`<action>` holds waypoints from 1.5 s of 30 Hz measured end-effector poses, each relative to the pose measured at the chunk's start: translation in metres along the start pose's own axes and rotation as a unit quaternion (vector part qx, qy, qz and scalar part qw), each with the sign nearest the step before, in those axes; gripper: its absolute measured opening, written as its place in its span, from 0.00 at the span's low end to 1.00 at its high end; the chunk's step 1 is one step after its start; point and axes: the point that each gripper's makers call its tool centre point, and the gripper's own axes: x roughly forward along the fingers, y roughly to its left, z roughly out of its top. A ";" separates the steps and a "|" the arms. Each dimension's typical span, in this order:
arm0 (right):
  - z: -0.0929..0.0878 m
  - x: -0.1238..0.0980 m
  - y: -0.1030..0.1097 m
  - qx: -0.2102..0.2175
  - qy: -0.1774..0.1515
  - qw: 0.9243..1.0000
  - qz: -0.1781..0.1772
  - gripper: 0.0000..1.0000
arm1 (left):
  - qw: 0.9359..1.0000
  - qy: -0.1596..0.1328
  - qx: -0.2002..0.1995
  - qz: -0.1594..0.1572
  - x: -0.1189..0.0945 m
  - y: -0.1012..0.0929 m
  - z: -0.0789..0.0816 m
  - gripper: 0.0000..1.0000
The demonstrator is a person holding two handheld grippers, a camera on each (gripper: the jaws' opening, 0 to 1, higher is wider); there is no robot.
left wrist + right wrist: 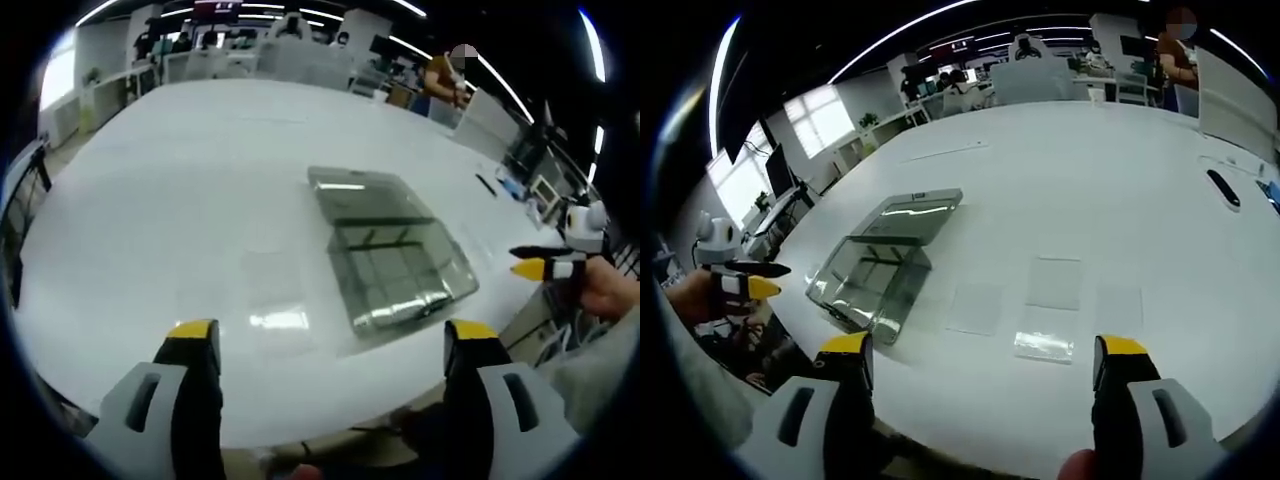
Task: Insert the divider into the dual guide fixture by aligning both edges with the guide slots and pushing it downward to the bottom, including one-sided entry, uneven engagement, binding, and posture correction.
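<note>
Both grippers, left gripper (330, 345) and right gripper (985, 360), hover wide open, empty. Clear dual guide fixture (395, 255) sits mid-table; clear dividers (1054, 282) lie flat beside it, ready for pickup.

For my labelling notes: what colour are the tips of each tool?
Yellow tips on black; clearest in right gripper view.

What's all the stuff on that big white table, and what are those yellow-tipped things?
Table: one, white, under everything.
Clear box: one, see-through grey, with inner compartments and its lid open behind it, mid-table.
Clear flat sheets: several, transparent, lying flat beside the box.
Dark pen-like object: one, far side of table.
Person: one, standing in background.
Left gripper: yellow-tipped, open, empty.
Right gripper: yellow-tipped, open, empty.
</note>
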 end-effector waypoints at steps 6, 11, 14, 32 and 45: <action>0.006 0.006 -0.006 -0.002 0.001 1.000 0.000 0.86 | 1.000 0.000 0.001 -0.002 0.002 -0.001 0.003 0.89; 0.009 0.013 -0.011 -0.004 0.006 1.000 -0.001 0.84 | 1.000 0.000 0.003 -0.002 0.004 -0.001 0.005 0.88; 0.010 0.015 -0.015 -0.004 0.006 1.000 -0.004 0.81 | 1.000 0.000 0.003 -0.003 0.005 -0.001 0.007 0.88; 0.011 0.037 -0.040 -0.003 0.024 0.999 -0.025 0.65 | 1.000 0.003 0.003 0.000 0.009 0.002 0.011 0.86; 0.008 0.049 -0.044 -0.007 0.043 0.999 -0.028 0.56 | 1.000 0.009 0.004 -0.002 0.013 0.003 0.013 0.86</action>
